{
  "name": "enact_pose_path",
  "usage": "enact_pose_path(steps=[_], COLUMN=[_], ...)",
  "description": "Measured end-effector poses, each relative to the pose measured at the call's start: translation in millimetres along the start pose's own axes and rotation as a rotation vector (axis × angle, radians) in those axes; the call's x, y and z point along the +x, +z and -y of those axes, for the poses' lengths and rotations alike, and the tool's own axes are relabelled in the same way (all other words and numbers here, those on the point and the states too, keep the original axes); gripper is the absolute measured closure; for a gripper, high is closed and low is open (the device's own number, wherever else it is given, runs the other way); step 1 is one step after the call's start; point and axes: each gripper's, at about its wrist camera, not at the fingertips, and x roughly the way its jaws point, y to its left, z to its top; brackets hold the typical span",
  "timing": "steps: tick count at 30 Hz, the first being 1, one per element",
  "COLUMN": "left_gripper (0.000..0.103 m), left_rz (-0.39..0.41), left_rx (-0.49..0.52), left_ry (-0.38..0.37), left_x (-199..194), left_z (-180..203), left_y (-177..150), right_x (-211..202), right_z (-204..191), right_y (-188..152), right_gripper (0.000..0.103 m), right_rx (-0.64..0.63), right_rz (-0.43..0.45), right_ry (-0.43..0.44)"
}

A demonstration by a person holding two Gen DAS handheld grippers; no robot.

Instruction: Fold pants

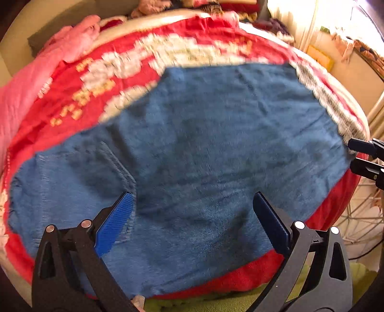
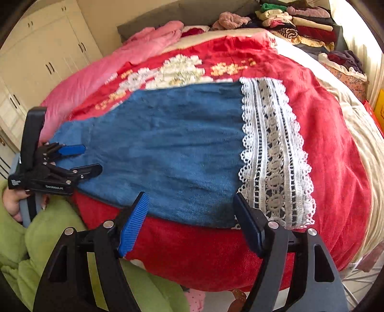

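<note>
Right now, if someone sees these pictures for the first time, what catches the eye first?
The blue pants lie spread flat across the red bedcover, filling the middle. Their broad white lace hem stands out on the right side. Both claws, left and right, are open at the near edge, holding nothing.

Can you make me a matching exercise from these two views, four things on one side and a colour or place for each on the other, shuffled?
Things:
1. pants
2. lace trim
3. bedspread
4. clothes stack

Descriptions:
A. red with pale flower pattern
B. piled at the far corner of the bed
C. blue, spread flat
D. white, at the pants' right end

Pairs: 1-C, 2-D, 3-A, 4-B
</note>
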Motion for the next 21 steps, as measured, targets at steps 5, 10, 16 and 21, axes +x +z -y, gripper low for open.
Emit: enact_pose_path(steps=[5, 10, 16, 21], left_gripper=[0.009, 0.009, 0.009, 0.009], left_rz=[0.098, 0.155, 0.198, 0.219], left_rx=[0.022, 0.04, 0.079, 0.1], left_ry=[0.05, 0.067, 0.06, 0.039], left_x=[-38, -63, -81, -88], left_z=[4, 12, 30, 45], left_y=[12, 29, 45, 56], right_x=[-22, -42, -64, -79], right_z=[5, 4, 5, 12], right_y=[6, 15, 22, 22], right_gripper=[0.031, 0.032, 0.031, 0.031], right_rx=[0.016, 0.008, 0.005, 0.013], right_rz=[0.057, 0.108, 0.168, 0.204], right_ry=[0.007, 0.025, 0.018, -0.009])
